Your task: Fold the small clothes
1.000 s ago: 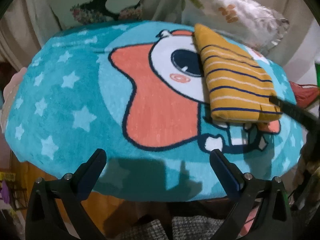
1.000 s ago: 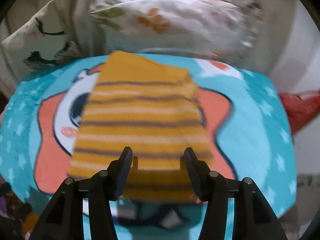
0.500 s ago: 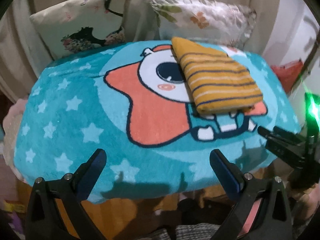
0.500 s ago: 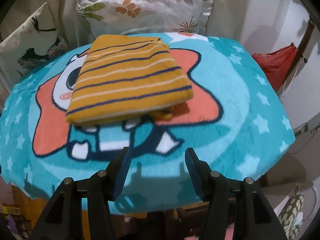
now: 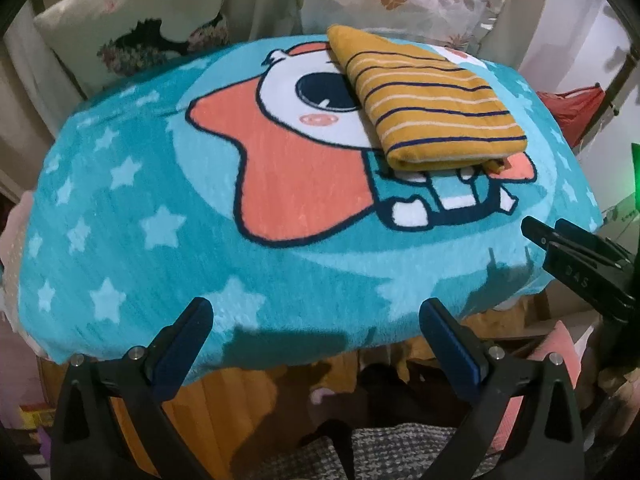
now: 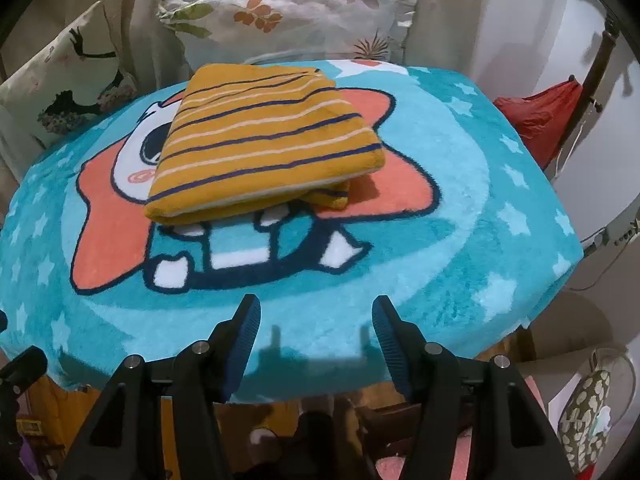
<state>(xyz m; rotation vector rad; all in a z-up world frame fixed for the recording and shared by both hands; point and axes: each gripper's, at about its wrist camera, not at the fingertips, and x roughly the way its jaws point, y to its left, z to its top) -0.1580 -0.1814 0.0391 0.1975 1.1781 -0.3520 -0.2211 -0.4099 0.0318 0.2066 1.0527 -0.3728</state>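
Striped yellow garment (image 6: 264,136) lies folded on the cartoon blanket (image 6: 440,264), seemingly finished, so left gripper (image 5: 316,336) gapes empty while right gripper (image 6: 316,332), opening, holds nothing.

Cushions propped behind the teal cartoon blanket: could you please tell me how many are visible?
2. A pale cushion with a dark bird-and-branch print stands at the back left, and a white floral cushion with orange leaves stands at the back centre, behind the folded mustard striped garment. Others may be hidden.
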